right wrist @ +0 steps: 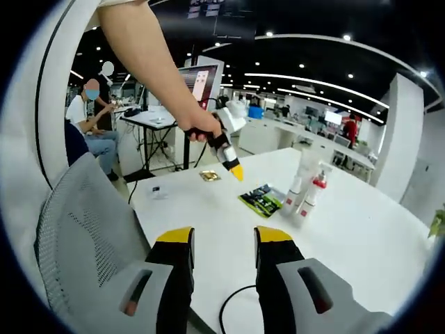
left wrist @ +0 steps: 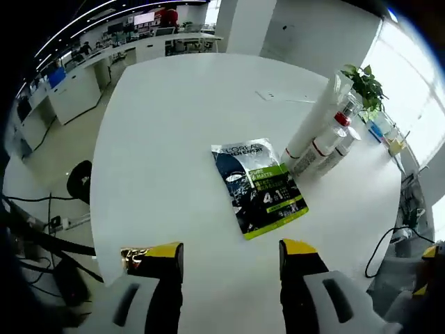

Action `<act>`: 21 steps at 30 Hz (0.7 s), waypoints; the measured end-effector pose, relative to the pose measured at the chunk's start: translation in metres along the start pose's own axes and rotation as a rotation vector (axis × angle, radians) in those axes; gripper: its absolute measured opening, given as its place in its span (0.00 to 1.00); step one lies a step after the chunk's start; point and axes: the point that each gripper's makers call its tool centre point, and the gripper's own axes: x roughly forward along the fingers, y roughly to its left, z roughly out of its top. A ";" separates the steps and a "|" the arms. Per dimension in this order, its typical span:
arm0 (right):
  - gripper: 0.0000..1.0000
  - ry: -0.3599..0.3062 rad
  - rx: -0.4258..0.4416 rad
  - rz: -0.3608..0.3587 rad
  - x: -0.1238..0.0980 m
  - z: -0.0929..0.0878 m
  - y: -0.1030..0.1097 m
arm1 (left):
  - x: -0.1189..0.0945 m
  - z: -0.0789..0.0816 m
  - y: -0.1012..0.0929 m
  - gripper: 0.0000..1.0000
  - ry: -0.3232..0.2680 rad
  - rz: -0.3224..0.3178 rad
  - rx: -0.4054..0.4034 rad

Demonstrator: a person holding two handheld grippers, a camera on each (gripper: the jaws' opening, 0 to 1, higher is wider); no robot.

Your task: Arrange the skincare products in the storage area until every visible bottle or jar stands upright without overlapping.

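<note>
A blue, black and green L'Oreal packet [left wrist: 259, 186] lies flat on the round white table [left wrist: 167, 125]. To its right a tall white tube [left wrist: 314, 118], a red-capped bottle [left wrist: 332, 134] and a third white bottle [left wrist: 342, 149] stand close together. My left gripper [left wrist: 229, 254] hovers open above the table's near edge, short of the packet. In the right gripper view a hand holds the left gripper [right wrist: 235, 169] over the table, left of the packet [right wrist: 263, 198] and the upright bottles [right wrist: 307, 186]. My right gripper [right wrist: 224, 236] is open and holds nothing, off the table's edge.
A small gold sachet [right wrist: 208, 176] lies under the left gripper, beside its left finger [left wrist: 158, 256]. A grey mesh chair [right wrist: 83, 229] stands to my left, and a black cable [right wrist: 233, 309] lies on the table near me. A potted plant [left wrist: 365, 83] is behind the bottles. Seated people [right wrist: 87, 118] work at far desks.
</note>
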 end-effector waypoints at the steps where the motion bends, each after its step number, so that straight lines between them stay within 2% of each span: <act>1: 0.31 -0.001 -0.008 0.003 0.000 0.000 0.001 | -0.004 -0.009 0.002 0.57 0.008 0.006 -0.002; 7: 0.30 0.000 -0.036 0.021 0.000 0.001 0.007 | -0.021 -0.052 0.006 0.59 0.014 0.010 -0.022; 10: 0.30 -0.004 -0.051 0.021 -0.001 0.002 0.007 | -0.030 -0.083 0.014 0.60 0.058 0.041 0.013; 14: 0.30 -0.013 -0.049 0.016 -0.002 0.003 0.006 | -0.037 -0.115 0.017 0.62 0.071 0.060 0.001; 18: 0.29 -0.016 -0.056 0.028 -0.002 0.004 0.009 | -0.040 -0.138 0.017 0.64 0.083 0.072 0.011; 21: 0.29 -0.011 -0.075 0.046 -0.001 0.003 0.014 | -0.042 -0.155 0.024 0.67 0.101 0.108 0.045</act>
